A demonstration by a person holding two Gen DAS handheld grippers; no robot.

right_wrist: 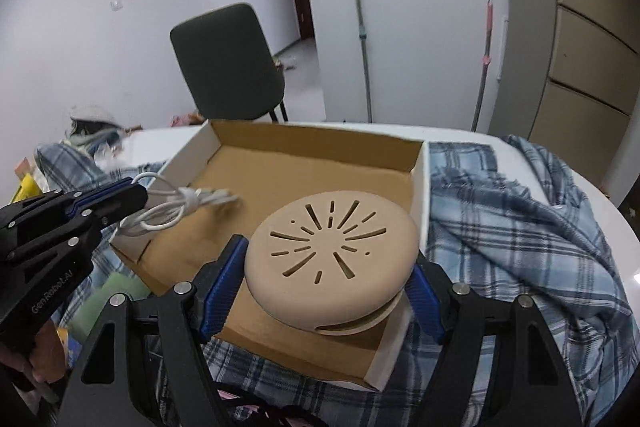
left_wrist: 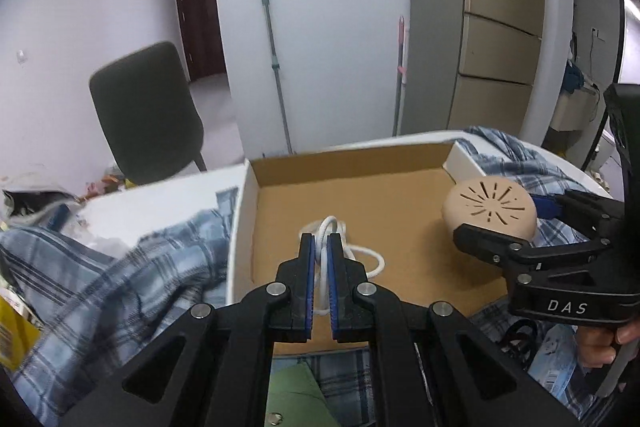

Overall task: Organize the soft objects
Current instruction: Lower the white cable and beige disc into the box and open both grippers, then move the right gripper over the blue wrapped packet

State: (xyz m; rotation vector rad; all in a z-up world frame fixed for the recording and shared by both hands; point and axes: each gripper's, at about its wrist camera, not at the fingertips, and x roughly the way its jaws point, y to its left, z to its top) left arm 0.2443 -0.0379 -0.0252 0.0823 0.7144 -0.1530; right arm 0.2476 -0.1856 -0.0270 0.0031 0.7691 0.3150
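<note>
Cardboard box [right_wrist: 304, 163] sits open on the plaid-covered table with nothing resting on its floor yet. Over its left side, the left gripper [left_wrist: 320, 247] is clamped tight on a coiled white cable [right_wrist: 180, 205]; over the near right corner, the right gripper [right_wrist: 324, 283] squeezes a round tan slotted pad [right_wrist: 328, 247]. Both items look close to being set down; the plaid cloth [right_wrist: 520, 227] remains loose outside.

Cable [left_wrist: 362, 255] partly hidden between jaws, clutter [right_wrist: 92, 131] behind blurred
</note>
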